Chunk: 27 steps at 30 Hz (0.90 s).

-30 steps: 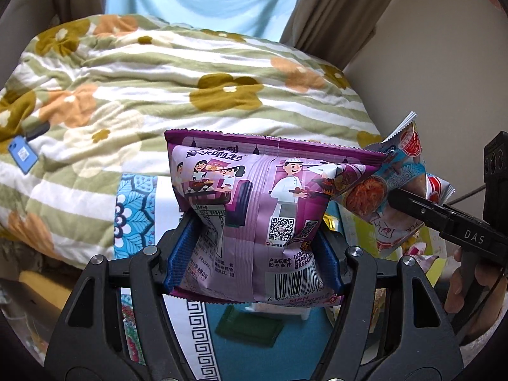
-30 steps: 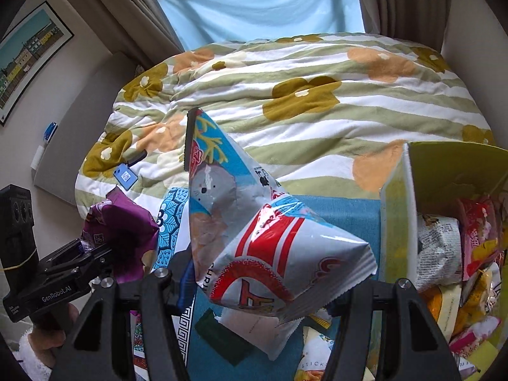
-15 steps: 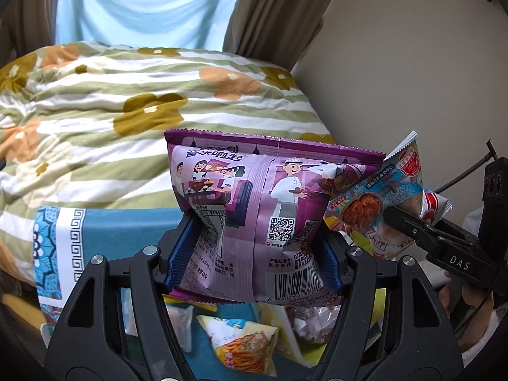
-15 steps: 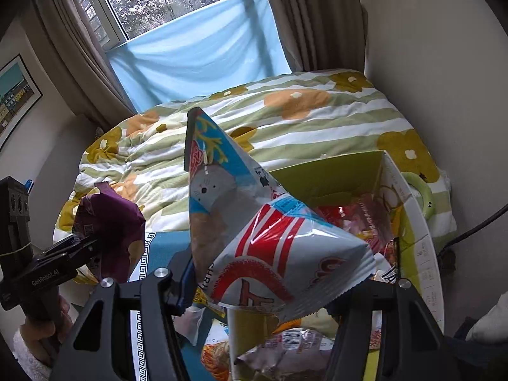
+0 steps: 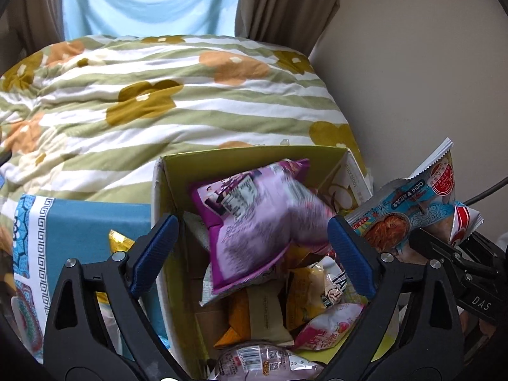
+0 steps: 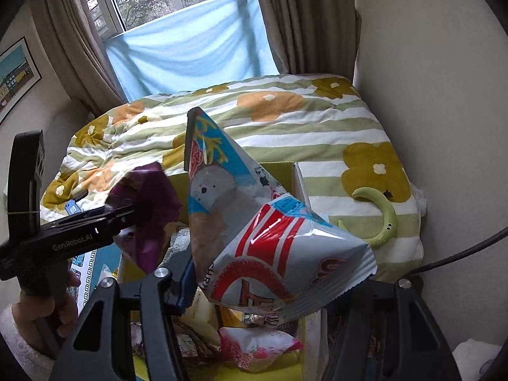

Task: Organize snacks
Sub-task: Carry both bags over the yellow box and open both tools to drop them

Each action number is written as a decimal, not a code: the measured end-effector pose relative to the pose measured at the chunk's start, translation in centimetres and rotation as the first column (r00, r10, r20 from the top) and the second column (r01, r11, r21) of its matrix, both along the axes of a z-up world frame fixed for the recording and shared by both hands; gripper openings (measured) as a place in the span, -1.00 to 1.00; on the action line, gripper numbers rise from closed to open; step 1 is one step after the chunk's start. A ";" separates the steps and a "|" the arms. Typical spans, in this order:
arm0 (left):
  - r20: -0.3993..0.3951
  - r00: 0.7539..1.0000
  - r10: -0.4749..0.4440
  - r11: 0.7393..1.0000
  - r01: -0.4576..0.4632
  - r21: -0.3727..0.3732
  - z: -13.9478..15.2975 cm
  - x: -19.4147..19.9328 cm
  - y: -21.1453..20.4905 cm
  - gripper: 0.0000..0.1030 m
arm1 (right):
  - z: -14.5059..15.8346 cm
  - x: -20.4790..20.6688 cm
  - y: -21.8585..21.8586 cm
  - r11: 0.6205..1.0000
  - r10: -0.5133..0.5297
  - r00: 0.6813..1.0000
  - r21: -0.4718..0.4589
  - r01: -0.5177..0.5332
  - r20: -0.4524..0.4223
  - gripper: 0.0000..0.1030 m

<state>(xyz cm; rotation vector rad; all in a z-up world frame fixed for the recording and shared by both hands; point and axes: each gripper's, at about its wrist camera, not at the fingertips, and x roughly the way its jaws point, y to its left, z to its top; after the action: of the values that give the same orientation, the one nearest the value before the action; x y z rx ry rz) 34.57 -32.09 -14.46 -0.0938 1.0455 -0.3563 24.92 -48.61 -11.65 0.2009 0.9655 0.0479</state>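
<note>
Left gripper [image 5: 250,247] fingers spread wide, gripping nothing. Puffy purple foil snack bag [image 5: 254,219] blurred above open yellow cardboard box [image 5: 254,154]. Right gripper [image 6: 270,285] fingers pinched on crinkly blue-red-white snack packet [image 6: 270,241]: light, air-filled, slippery, crushable; best pinched at sealed edge.

Striped floral duvet [image 6: 285,120] over the bed — green crescent-shaped object [image 6: 382,219] lying on it; brown curtains [image 6: 295,22], blue window cloth [image 6: 190,47], framed picture [image 6: 14,73] on wall.

left gripper [image 5: 250,247] jaws spread, right gripper [image 6: 263,289] clamped
</note>
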 end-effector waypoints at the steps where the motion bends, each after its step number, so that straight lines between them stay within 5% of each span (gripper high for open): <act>1: -0.003 1.000 0.003 1.000 -0.003 -0.007 0.0 -0.2 0.2 0.84 | -0.2 0.0 -0.4 1.000 0.001 1.000 0.007 -0.001 -0.005 0.09; 23: 0.070 0.987 0.146 0.985 -0.151 0.077 1.3 -8.0 9.5 0.84 | -2.2 -0.6 0.4 0.989 0.055 0.996 0.143 -0.045 -0.068 0.12; 25: 0.079 0.985 0.151 0.984 -0.158 0.088 1.4 -8.8 10.1 0.84 | -2.6 -0.4 0.3 0.993 0.013 0.998 0.121 -0.006 -0.064 0.17; 27: 0.093 0.983 0.158 0.981 -0.167 0.098 1.5 -9.7 10.7 0.84 | -2.8 -0.5 0.2 0.995 -0.021 0.999 0.099 0.025 -0.048 0.61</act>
<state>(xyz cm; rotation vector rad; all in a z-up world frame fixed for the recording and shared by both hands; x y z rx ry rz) 24.87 -21.37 -12.95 -0.0681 0.9638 -0.1544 24.43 -48.44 -14.47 0.3058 1.0084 0.0703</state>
